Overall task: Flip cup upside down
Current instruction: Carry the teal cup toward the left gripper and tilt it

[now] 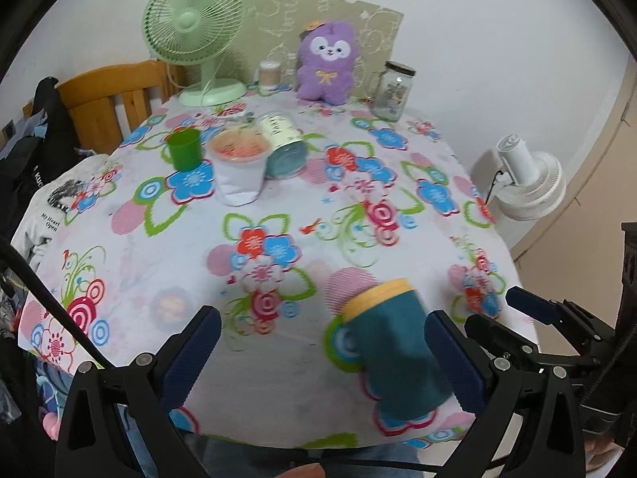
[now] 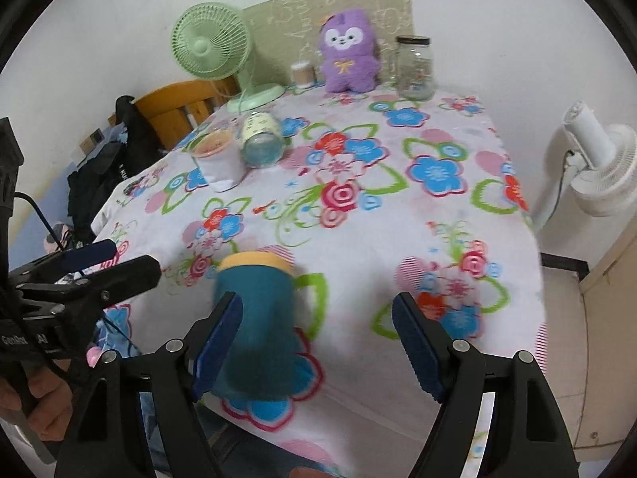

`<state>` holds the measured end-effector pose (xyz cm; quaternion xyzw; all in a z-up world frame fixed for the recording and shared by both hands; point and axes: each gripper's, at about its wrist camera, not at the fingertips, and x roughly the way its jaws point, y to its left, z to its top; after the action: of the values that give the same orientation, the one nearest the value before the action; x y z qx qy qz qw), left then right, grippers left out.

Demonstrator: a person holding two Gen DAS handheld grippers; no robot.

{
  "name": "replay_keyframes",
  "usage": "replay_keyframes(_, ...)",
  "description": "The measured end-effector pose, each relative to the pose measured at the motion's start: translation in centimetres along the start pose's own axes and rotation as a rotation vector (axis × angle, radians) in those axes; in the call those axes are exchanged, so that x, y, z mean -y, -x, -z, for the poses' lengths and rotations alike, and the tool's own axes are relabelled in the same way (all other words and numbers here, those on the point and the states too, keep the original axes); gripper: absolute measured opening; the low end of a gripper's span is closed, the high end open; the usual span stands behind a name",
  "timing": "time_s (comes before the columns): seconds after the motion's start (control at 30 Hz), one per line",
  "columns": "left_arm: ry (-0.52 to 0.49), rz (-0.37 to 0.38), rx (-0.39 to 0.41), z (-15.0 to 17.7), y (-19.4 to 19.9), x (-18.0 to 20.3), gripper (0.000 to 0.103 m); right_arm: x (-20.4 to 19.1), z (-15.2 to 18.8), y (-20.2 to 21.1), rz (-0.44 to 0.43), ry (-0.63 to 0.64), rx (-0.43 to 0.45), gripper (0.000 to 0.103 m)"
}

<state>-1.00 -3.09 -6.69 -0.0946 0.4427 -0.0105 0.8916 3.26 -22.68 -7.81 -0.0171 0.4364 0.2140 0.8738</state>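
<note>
A teal cup (image 1: 400, 352) with a yellow rim stands near the front edge of the flowered table, rim at the top. In the left wrist view my left gripper (image 1: 324, 356) is open, and the cup sits just inside its right finger (image 1: 454, 362). In the right wrist view the same cup (image 2: 258, 326) sits just inside the left finger (image 2: 217, 342) of my open right gripper (image 2: 318, 346). Neither gripper holds it. The cup looks blurred.
At the back left stand a green cup (image 1: 184, 147), a white paper cup (image 1: 239, 169) and a tin lying on its side (image 1: 284, 147). Further back are a green desk fan (image 1: 195, 32), a purple plush toy (image 1: 328, 63) and a glass jar (image 1: 394, 89). A white floor fan (image 1: 525, 177) stands beside the table's right edge.
</note>
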Motion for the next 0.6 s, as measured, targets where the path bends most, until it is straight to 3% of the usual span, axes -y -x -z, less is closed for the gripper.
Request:
replay_keyframes(0.37,-0.007,0.027,-0.026,0.3,-1.3,4.5,0.103,6.3,2.0,2.5,0.081,-0.051,0.005,0.08)
replay_keyframes(0.6,0.003,0.029,-0.082,1.2,-3.6,6.2,0.103,9.3,2.7,2.0,0.078,-0.098,-0.008,0.08)
